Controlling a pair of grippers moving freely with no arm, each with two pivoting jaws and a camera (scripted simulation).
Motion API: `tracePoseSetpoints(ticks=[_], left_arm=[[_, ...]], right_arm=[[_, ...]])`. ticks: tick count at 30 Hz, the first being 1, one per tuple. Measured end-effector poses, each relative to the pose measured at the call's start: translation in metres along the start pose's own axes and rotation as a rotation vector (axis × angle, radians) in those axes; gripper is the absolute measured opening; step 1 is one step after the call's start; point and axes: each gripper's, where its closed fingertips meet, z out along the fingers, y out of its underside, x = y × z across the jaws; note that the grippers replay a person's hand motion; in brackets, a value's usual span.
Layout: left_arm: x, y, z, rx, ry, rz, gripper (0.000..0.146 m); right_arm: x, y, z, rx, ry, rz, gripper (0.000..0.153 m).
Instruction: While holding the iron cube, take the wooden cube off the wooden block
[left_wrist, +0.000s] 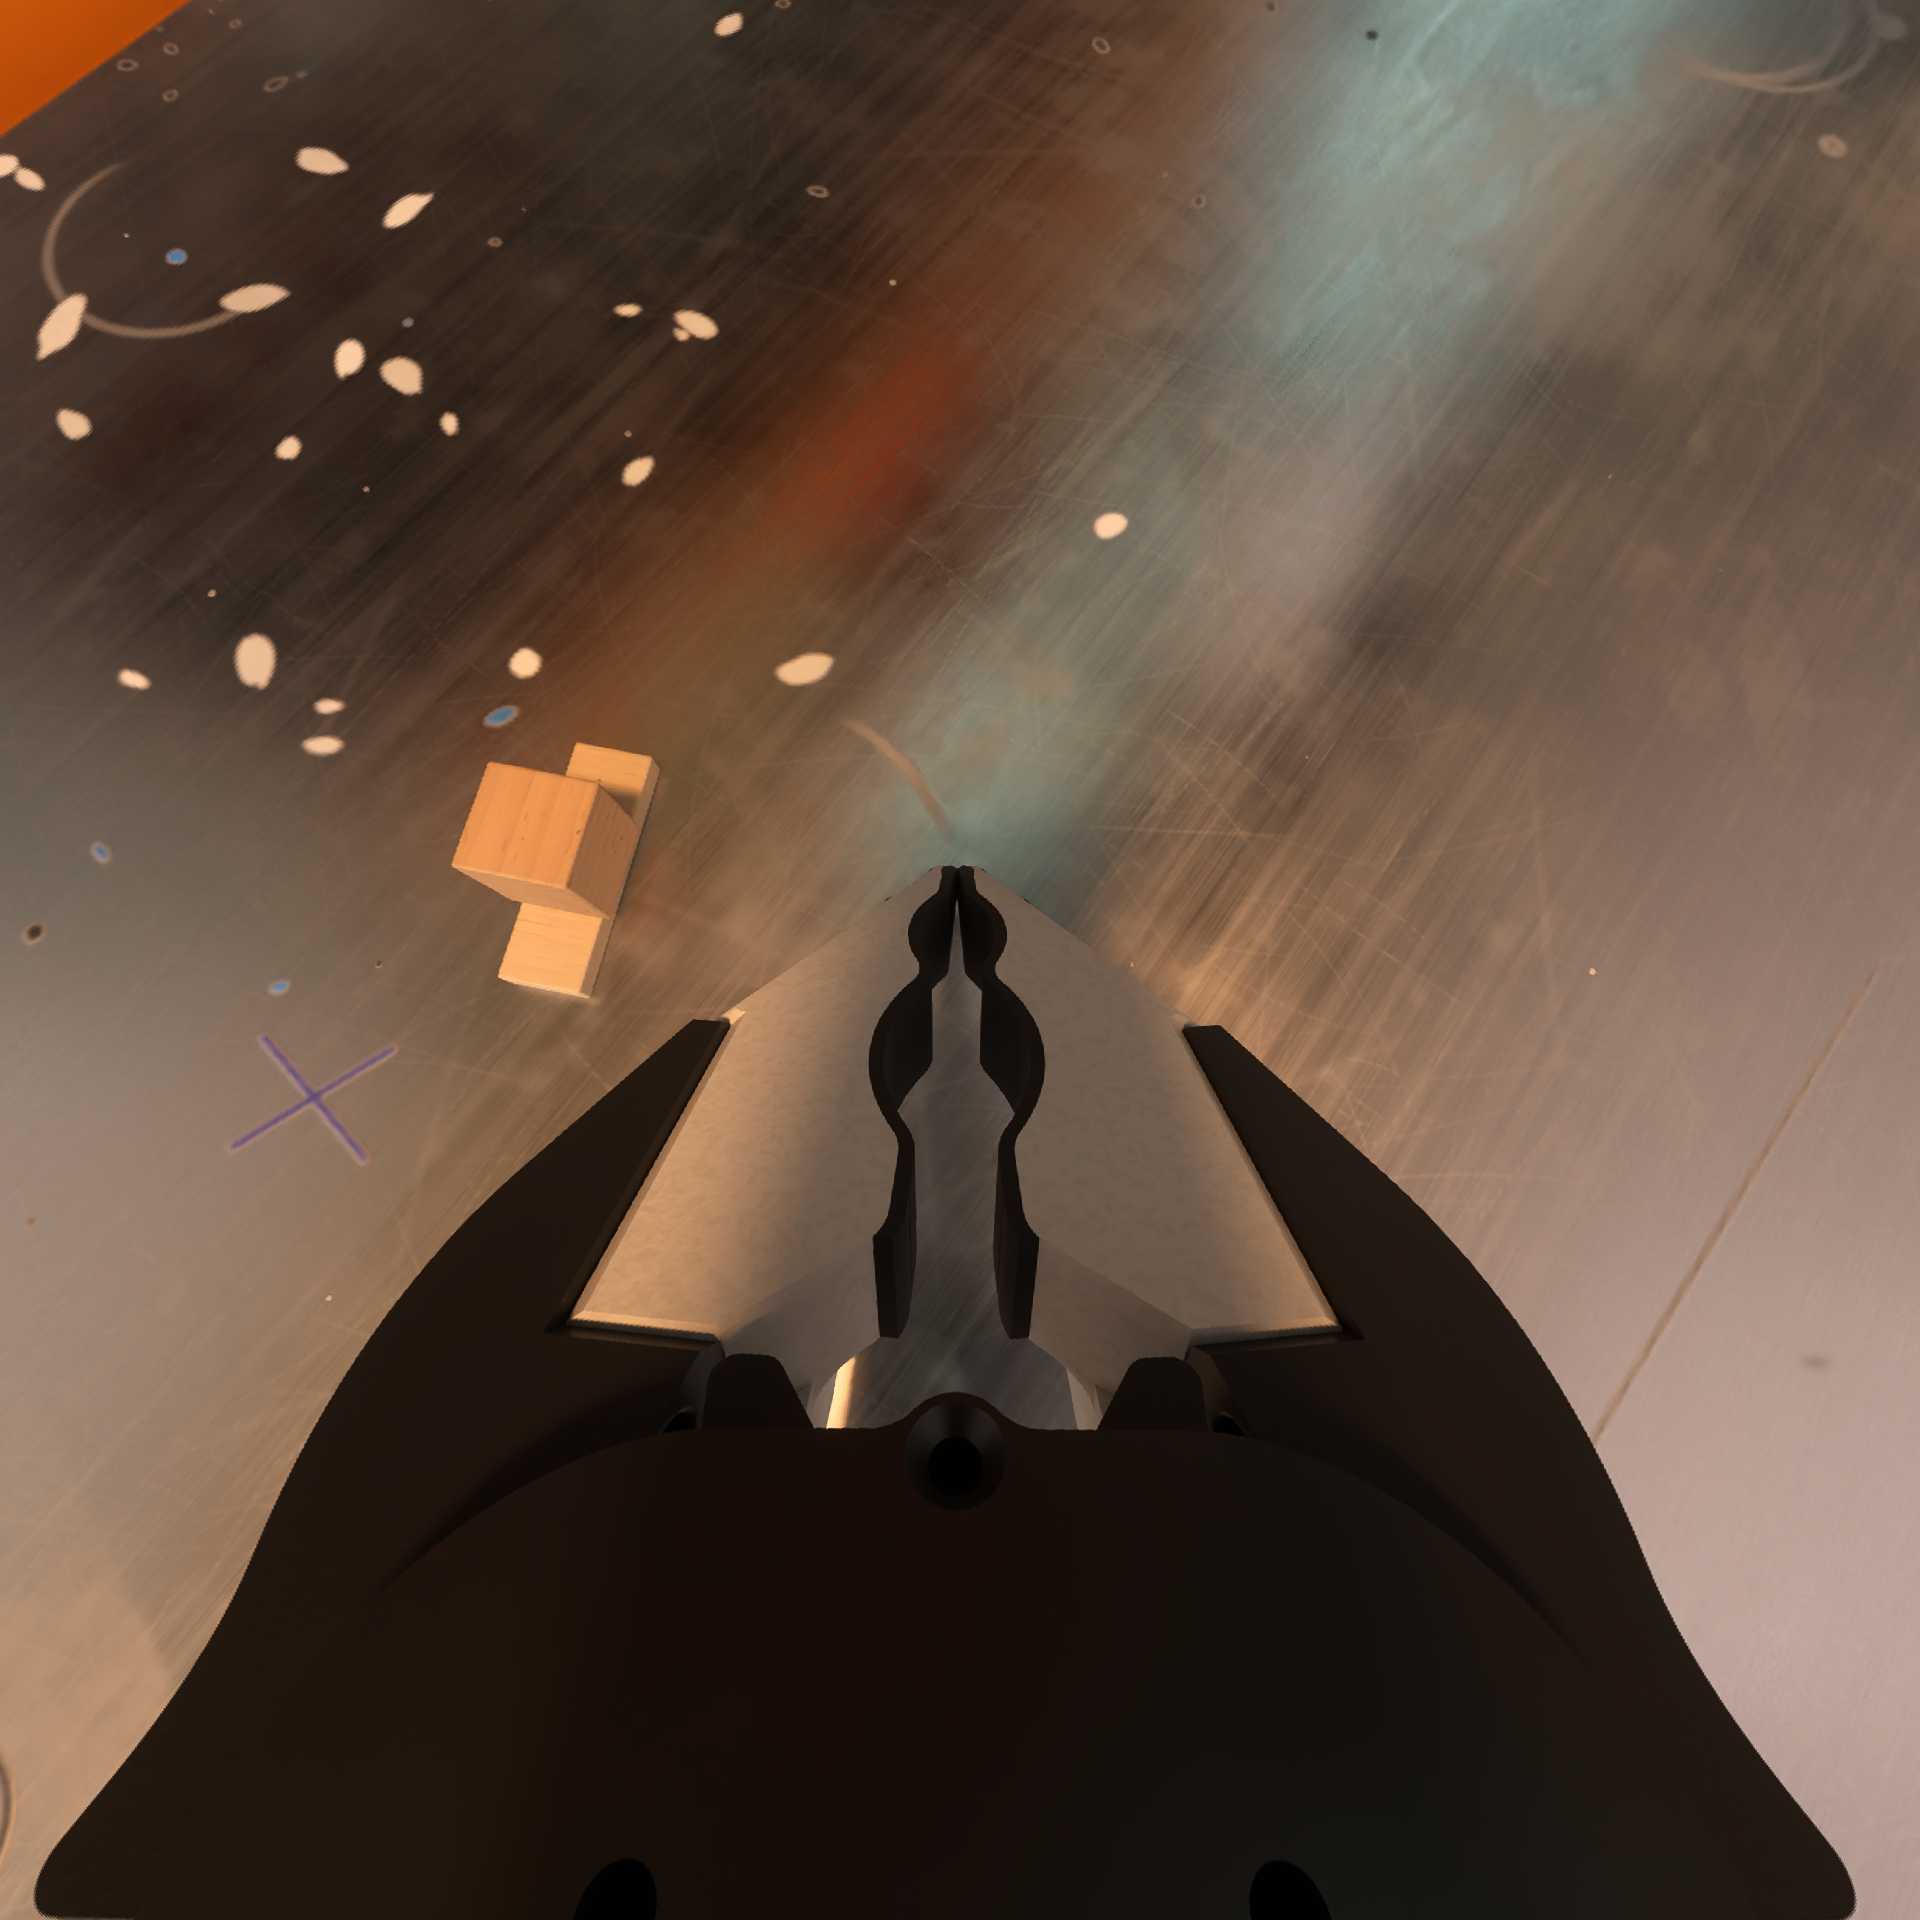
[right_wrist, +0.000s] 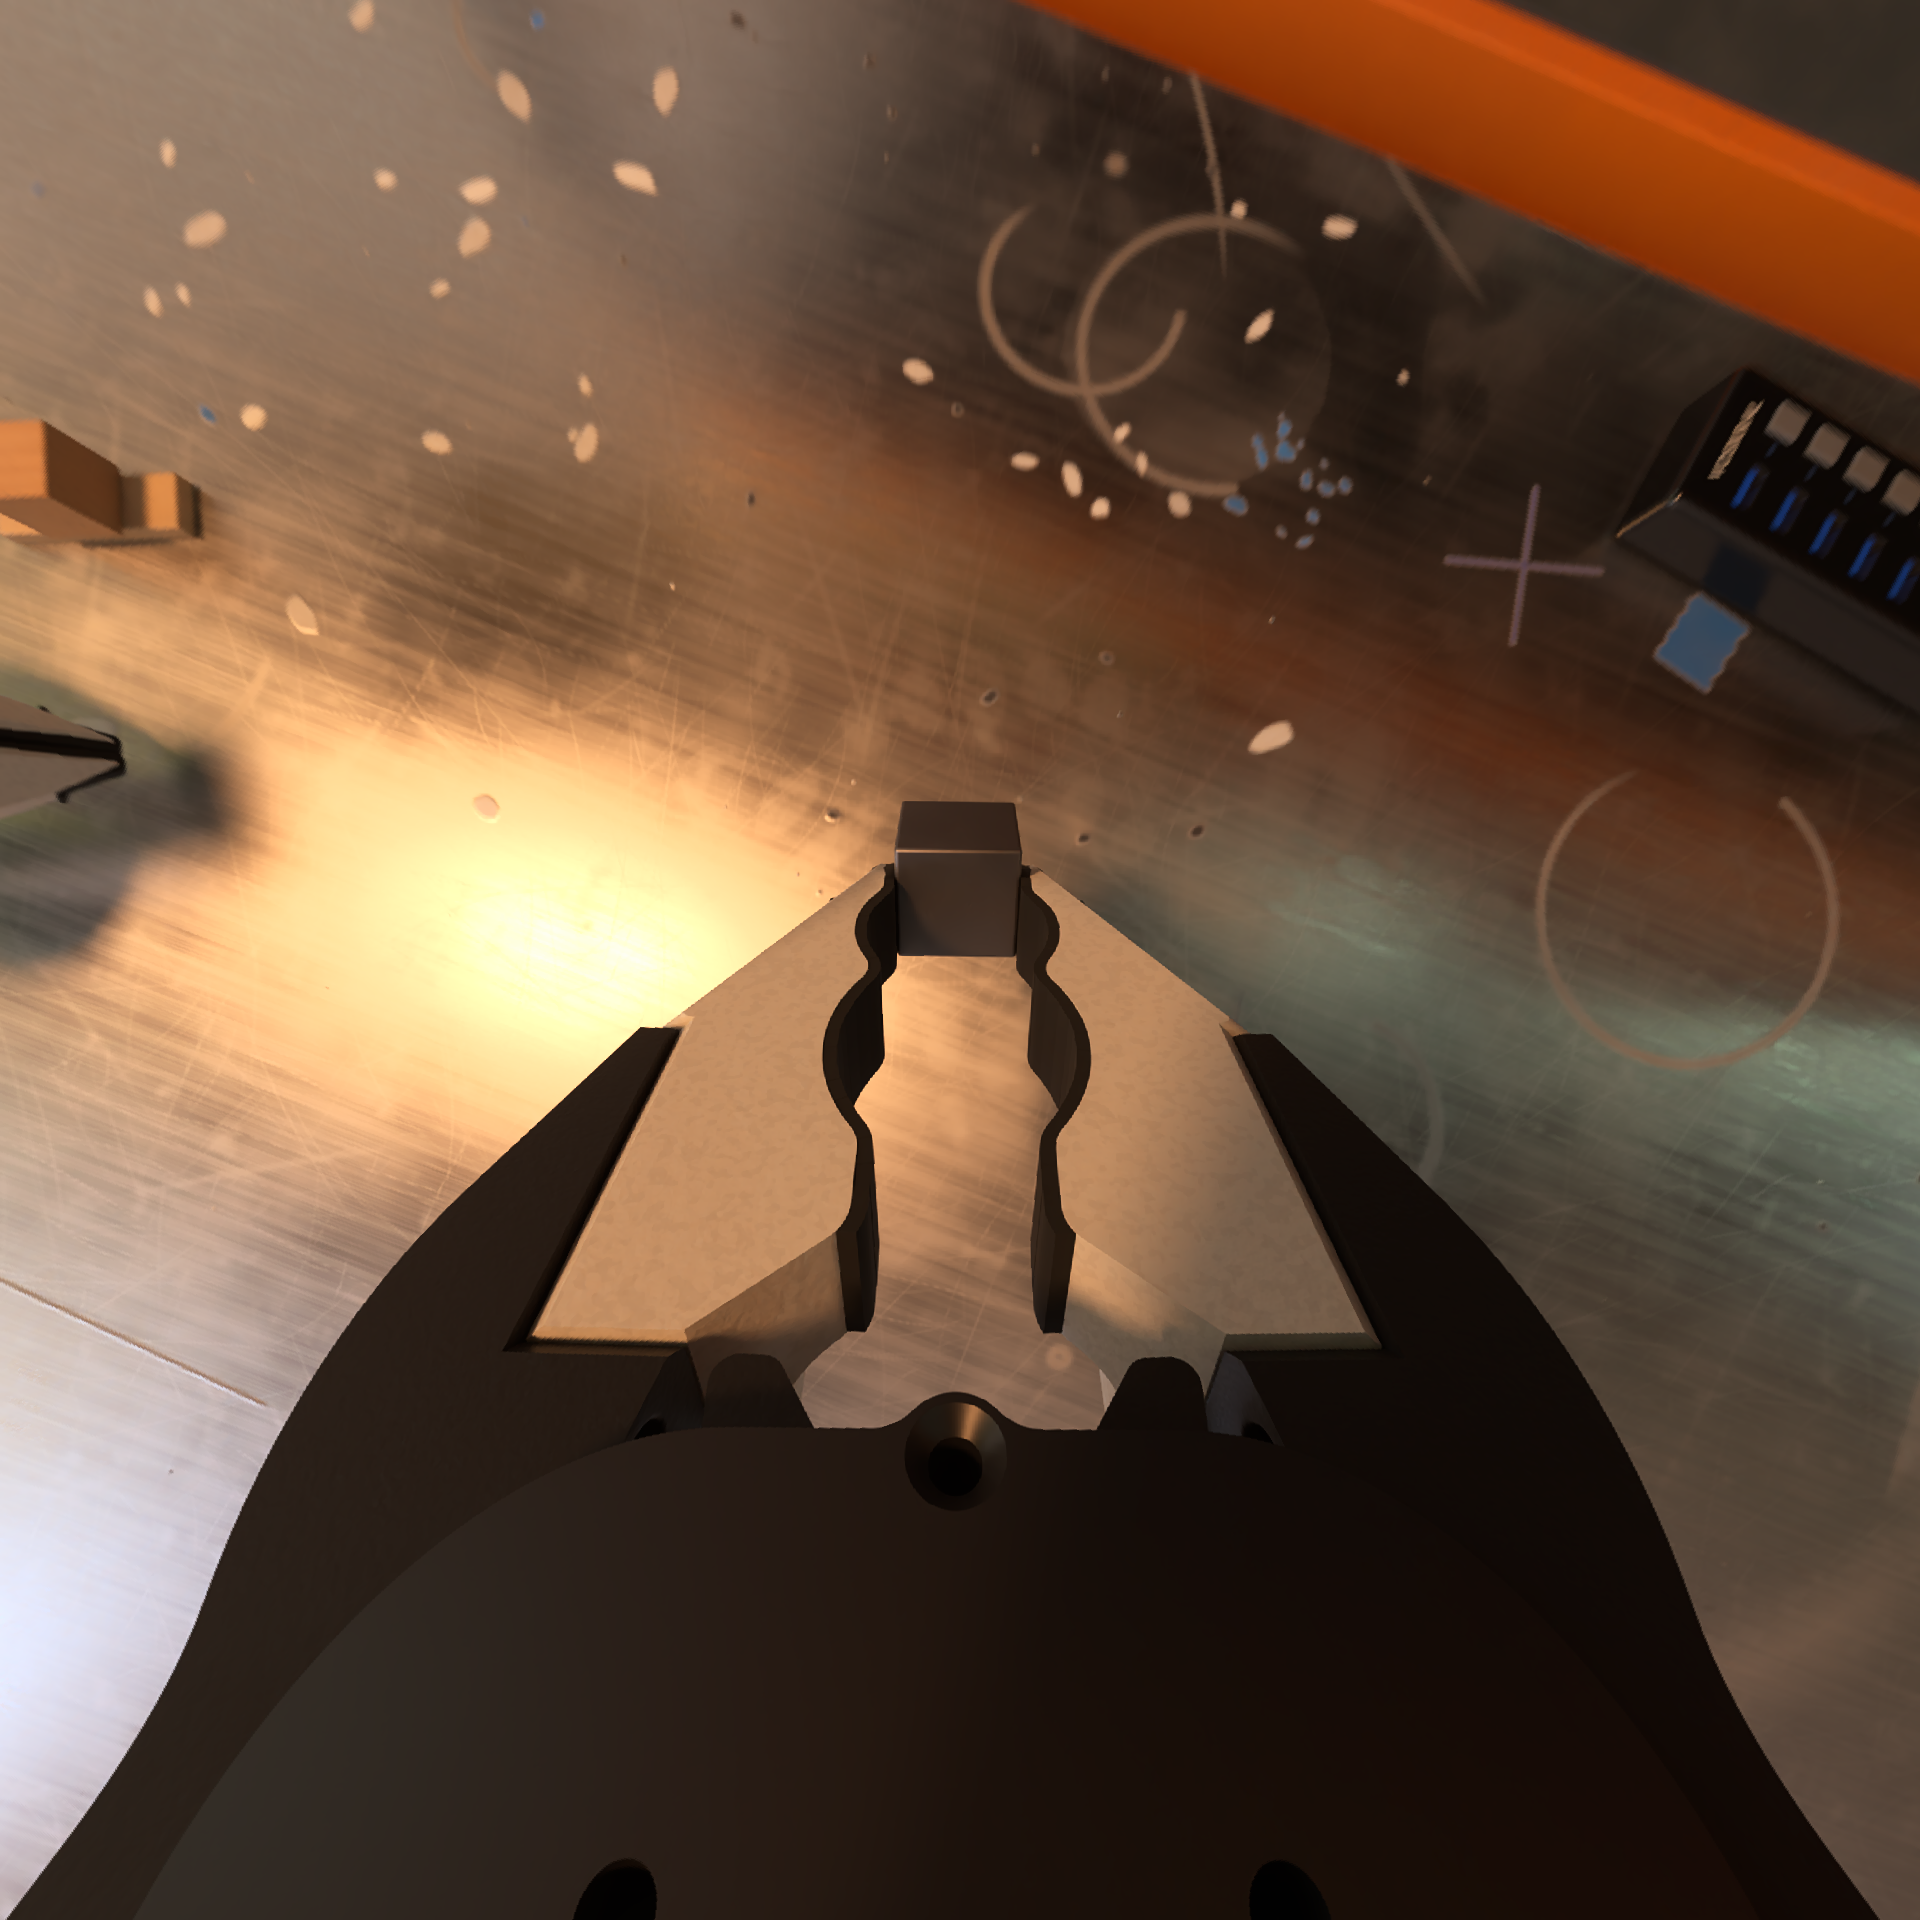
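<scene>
The right gripper (right_wrist: 956, 883) has its fingers clamped on the iron cube (right_wrist: 956, 878), pinching the small grey block by its two side faces right at the fingertips, so the cube hangs clear above the scratched metal counter (right_wrist: 520, 1039) and that half of the task looks already met. The left gripper (left_wrist: 956, 878) carries nothing, and its fingers are pressed together at the tips, so they must spread before they can take anything. The wooden cube (left_wrist: 545, 836) sits on top of the wooden block (left_wrist: 556, 951), a longer pale piece lying flat on the counter whose two ends stick out from under the cube on opposite sides. This stack lies ahead and to the left of the left gripper, apart from it, so the reach seems not yet begun. Because the cube stands proud of the block, its side faces are free for a pinch from above. A dark box with blue slots (right_wrist: 1808, 520) rests well apart on the right, near the orange edge (right_wrist: 1507, 135).
</scene>
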Motion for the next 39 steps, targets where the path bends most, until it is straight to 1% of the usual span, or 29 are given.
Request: tracePoseSetpoints(ticks=[3,7,12,17,24,30,39], left_arm=[[0.000,0.000,0.000,0.000,0.001,-0.001,0.000],[0.000,0.000,0.000,0.000,0.003,-0.002,0.000],[0.001,0.000,0.000,0.000,0.001,0.001,0.000],[0.001,0.000,0.000,0.000,0.009,-0.007,0.000],[0.001,0.000,-0.001,0.000,0.018,-0.016,0.000],[0.001,0.001,-0.001,0.000,0.016,-0.012,0.000],[0.001,0.001,-0.001,-0.001,0.031,-0.027,0.000]], right_arm=[[0.007,-0.011,-0.006,0.018,-0.009,-0.015,0.022],[0.020,-0.021,-0.003,0.022,-0.019,-0.037,0.022],[0.025,-0.025,0.015,-0.010,-0.046,-0.058,0.022],[0.028,-0.023,0.035,-0.053,-0.068,-0.050,0.022],[0.031,-0.022,0.047,-0.081,-0.082,-0.038,0.022],[0.042,-0.027,0.051,-0.093,-0.019,-0.061,0.022],[0.065,-0.042,0.061,-0.117,0.013,-0.036,0.022]])
